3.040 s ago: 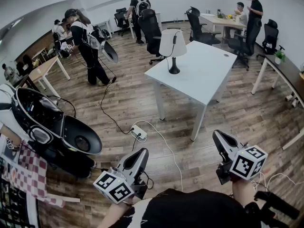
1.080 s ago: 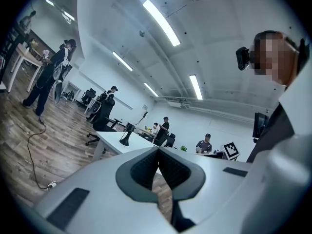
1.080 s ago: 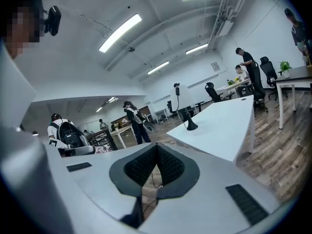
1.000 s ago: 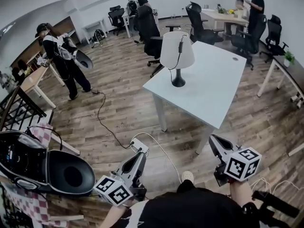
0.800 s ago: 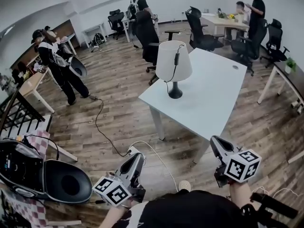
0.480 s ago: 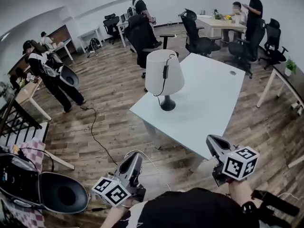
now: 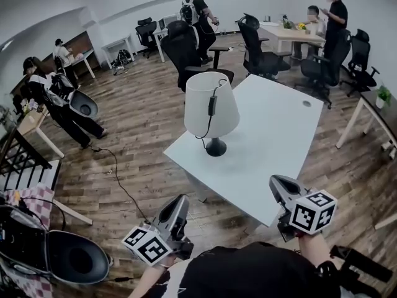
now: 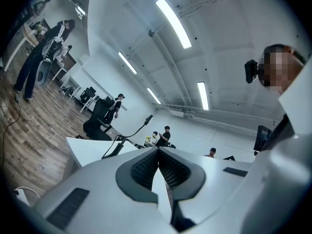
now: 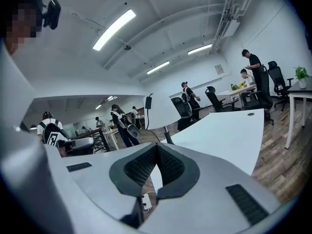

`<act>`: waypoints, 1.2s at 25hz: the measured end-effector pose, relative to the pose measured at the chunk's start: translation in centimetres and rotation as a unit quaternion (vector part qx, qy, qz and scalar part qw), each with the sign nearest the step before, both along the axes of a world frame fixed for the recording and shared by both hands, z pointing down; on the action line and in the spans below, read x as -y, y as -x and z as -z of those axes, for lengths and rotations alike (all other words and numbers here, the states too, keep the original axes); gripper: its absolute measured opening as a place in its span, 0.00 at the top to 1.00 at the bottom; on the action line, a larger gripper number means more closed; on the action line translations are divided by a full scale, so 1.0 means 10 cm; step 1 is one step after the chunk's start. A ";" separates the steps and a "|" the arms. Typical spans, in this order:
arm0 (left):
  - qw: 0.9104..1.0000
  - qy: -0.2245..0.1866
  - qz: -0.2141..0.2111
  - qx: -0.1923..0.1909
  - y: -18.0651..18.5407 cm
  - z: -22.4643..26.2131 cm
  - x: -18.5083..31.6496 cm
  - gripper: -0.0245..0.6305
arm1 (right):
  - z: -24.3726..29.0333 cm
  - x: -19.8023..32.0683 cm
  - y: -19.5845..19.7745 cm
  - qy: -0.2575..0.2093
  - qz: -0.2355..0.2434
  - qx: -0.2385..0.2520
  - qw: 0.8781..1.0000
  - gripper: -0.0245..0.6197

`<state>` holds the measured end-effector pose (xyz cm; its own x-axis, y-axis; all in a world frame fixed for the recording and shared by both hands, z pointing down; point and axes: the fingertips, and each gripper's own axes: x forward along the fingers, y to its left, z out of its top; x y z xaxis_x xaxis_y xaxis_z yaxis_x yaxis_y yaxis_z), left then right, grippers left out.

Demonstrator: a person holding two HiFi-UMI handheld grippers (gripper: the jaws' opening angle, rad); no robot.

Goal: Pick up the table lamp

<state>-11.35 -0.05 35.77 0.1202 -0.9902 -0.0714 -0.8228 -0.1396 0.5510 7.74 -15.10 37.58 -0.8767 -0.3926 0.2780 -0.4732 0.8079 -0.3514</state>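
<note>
My left gripper (image 7: 175, 205) and right gripper (image 7: 277, 182) are closed with nothing between the jaws, as their own views show. Only the head view shows the whole lamp (image 7: 211, 107), upright on the bench's (image 7: 273, 135) near corner, well ahead of both. A cable (image 7: 115, 179) trails on the floor to its left. Office chairs (image 7: 186, 48) and people (image 7: 198, 11) stand beyond.

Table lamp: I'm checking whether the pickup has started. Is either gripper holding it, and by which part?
Nothing is held. The left gripper and right gripper are both shut and empty; the table lamp stands untouched on the white table.
</note>
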 end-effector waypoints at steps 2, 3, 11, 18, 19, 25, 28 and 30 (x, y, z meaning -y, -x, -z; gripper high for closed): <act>1.000 -0.007 -0.001 0.002 0.02 0.04 0.11 0.94 | 0.02 0.09 0.02 -0.002 0.000 0.005 1.000 0.95; 1.000 -0.009 0.000 0.003 0.03 0.06 0.15 0.94 | 0.02 0.13 0.03 -0.002 0.001 0.010 1.000 0.95; 1.000 0.006 -0.009 0.029 0.09 0.02 0.31 0.94 | -0.06 0.24 0.12 0.011 0.007 0.022 1.000 0.95; 0.999 0.011 -0.003 0.039 0.32 0.03 0.45 0.94 | -0.13 0.27 0.25 0.017 0.009 0.019 1.000 0.95; 0.999 0.012 -0.005 0.039 0.34 0.03 0.48 0.94 | -0.14 0.29 0.27 0.020 0.007 0.017 1.000 0.95; 0.999 0.015 -0.015 0.036 0.58 -0.08 0.81 0.94 | -0.22 0.51 0.46 0.031 -0.005 0.007 0.999 0.95; 0.999 0.018 -0.026 0.035 0.77 -0.18 1.06 0.94 | -0.25 0.66 0.58 0.035 -0.016 0.005 0.999 0.95; 0.999 0.017 -0.048 0.003 0.88 -0.24 1.26 0.89 | -0.29 0.77 0.65 0.038 -0.022 0.003 0.999 0.95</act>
<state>-20.12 -12.69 38.16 0.2160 -0.9757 -0.0371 -0.8099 -0.2003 0.5513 1.19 -22.84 40.53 -0.8610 -0.4089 0.3026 -0.5051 0.7576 -0.4135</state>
